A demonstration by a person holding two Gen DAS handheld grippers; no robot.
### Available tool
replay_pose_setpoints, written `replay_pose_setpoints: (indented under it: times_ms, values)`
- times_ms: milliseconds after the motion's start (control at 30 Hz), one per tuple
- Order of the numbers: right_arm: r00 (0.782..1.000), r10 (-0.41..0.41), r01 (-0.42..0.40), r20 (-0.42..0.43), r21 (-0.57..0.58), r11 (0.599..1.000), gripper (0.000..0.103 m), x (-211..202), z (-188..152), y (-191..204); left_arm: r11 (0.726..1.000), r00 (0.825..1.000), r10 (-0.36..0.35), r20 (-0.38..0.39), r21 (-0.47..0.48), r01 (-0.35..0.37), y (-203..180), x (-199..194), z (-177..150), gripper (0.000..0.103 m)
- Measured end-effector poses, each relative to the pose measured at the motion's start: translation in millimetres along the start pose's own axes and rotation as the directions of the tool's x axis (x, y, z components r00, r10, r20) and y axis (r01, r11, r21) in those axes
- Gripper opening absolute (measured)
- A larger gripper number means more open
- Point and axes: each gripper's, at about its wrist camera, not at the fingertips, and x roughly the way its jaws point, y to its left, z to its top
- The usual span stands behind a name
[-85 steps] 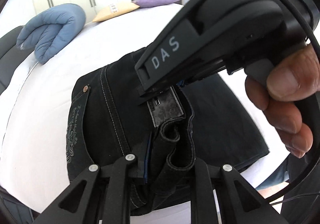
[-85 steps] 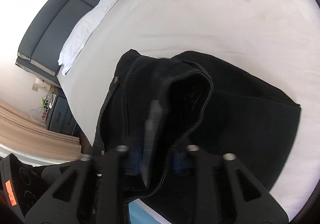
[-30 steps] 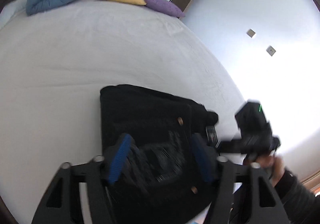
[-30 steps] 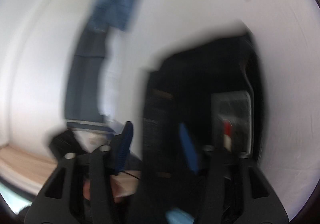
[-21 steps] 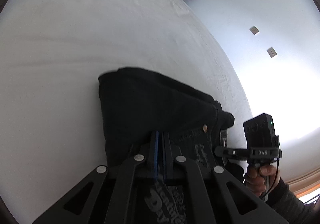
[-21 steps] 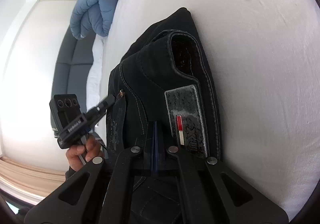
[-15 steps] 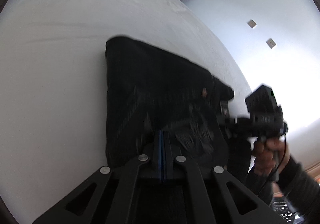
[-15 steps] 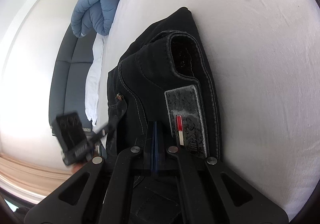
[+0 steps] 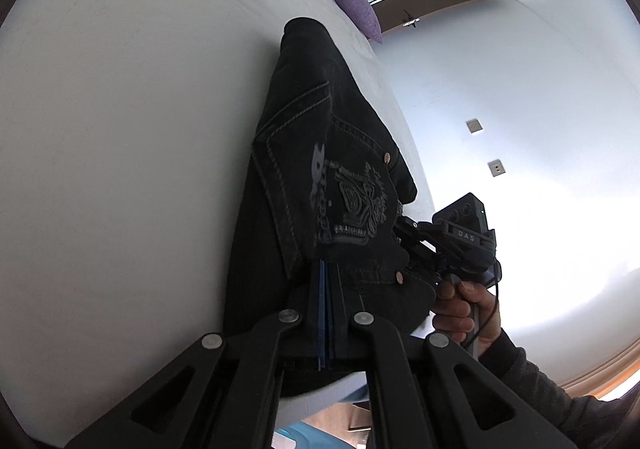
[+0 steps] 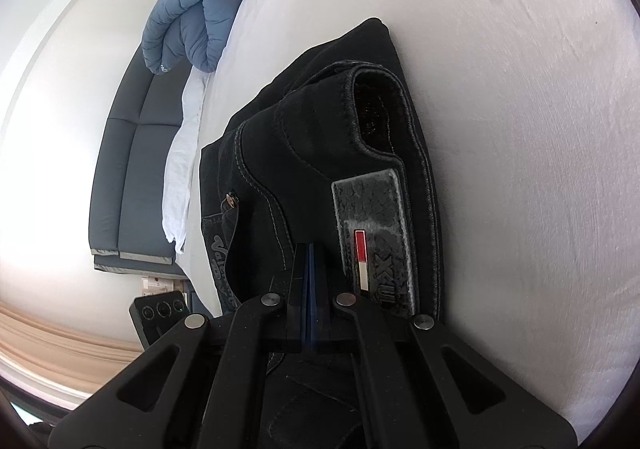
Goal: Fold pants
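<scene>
Since a second ago: both sets of jaws have gone from spread to fully closed, and the left wrist view has dropped low and rolled, so the bed now runs up its left side.

Bed [image 9: 120,129]: white sheet, the working surface. Blue duvet [image 10: 196,13] rolled at the headboard end, yellow and purple cushions [image 9: 356,5] on the far edge, all well clear of the work.

Pants [image 10: 320,153]: black jeans, already folded into a compact stack at the near edge of the bed, waistband end toward the person. Likely kept at the edge so both tools reach without leaning.

Left gripper [image 9: 326,313]: blue pads pressed together with no gap, tips at or under the waistband hem below the embroidered pocket. Cannot tell if any cloth is pinched.

Right gripper [image 10: 310,289]: pads together as well, tips against the denim just beside the grey leather patch [image 10: 372,241]. Same doubt about a pinch.

The left view shows the right hand [image 9: 468,309] on its handle at the stack's other side. One tool per waistband corner, which reads as setup to lift or flatten the stack evenly.
</scene>
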Motion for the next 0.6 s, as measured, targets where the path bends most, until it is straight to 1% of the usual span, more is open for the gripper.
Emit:
replay_pose_setpoints:
  times_ms: [133,167,200,267,300,333,367,400,433,467,500,533,567,600]
  values:
    - [1.0,-0.003,0.003,0.004,-0.006,1.0,0.0,-2.2,-2.9,0.4,0.999,0.999,-0.037,-0.011,-0.034,0.037,-7.5,-4.0,-1.6,0.002]
    - [1.0,-0.001,0.001,0.004,-0.005,1.0,0.0,-2.6,-2.8,-0.1,0.996,0.997,-0.072,0.005,-0.048,0.072,-11.2,-8.6,4.0,0.0]
    - [1.0,0.0,0.0,0.004,-0.005,1.0,0.0,-2.0,-2.4,0.7,0.99,0.99,-0.131,0.045,-0.055,0.133,-18.1,-15.3,16.4,0.0]
    - [1.0,0.004,-0.004,0.004,-0.002,1.0,0.0,-1.7,-1.9,-0.2,0.981,0.978,-0.189,0.089,-0.034,0.193,-29.3,-18.4,41.0,0.0]
    - [1.0,0.004,-0.004,0.003,-0.003,1.0,0.0,-1.7,-1.9,-0.5,0.978,0.975,-0.203,0.092,-0.025,0.206,-35.4,-12.5,58.2,0.0]
    - [1.0,0.005,-0.005,0.004,-0.005,1.0,0.0,-2.0,-2.2,-0.8,0.972,0.97,-0.235,0.064,-0.013,0.236,-41.4,2.7,77.8,0.0]
    - [1.0,0.006,-0.006,0.005,-0.004,1.0,0.0,-2.6,-2.4,-1.2,0.969,0.969,-0.245,0.036,-0.009,0.245,-42.6,14.7,88.2,0.005]
    - [1.0,0.004,-0.004,0.006,-0.005,1.0,0.0,-3.1,-2.4,-1.1,0.98,0.98,-0.198,-0.004,0.009,0.198,-42.6,33.5,97.9,0.011]
    - [1.0,0.002,-0.002,0.007,-0.006,1.0,0.0,-3.1,-2.4,-0.8,0.994,0.993,-0.097,-0.068,0.035,0.099,-37.0,57.2,101.1,0.013]
    - [1.0,-0.001,0.002,0.008,-0.005,1.0,0.0,-3.4,-2.7,-0.5,0.999,0.992,-0.028,-0.124,0.034,0.033,-25.5,74.3,97.5,0.002]
    - [1.0,-0.004,0.004,0.009,-0.004,1.0,0.0,-3.7,-2.8,-0.1,0.999,0.991,-0.038,-0.126,0.02,0.041,-13.8,78.0,92.0,0.004]
    - [1.0,-0.011,0.011,0.01,-0.004,1.0,0.0,-3.8,-3.2,0.6,0.997,0.992,-0.077,-0.101,0.011,0.078,-10.7,73.5,89.0,0.004]
    - [1.0,-0.019,0.019,0.009,-0.01,1.0,0.0,-3.5,-3.1,2.1,0.995,0.991,-0.1,-0.083,-0.005,0.1,-8.4,65.7,85.8,0.004]
    - [1.0,-0.023,0.023,0.011,-0.016,1.0,0.0,-4.0,-3.3,3.9,0.995,0.992,-0.105,-0.071,-0.013,0.104,-6.6,56.0,77.7,0.004]
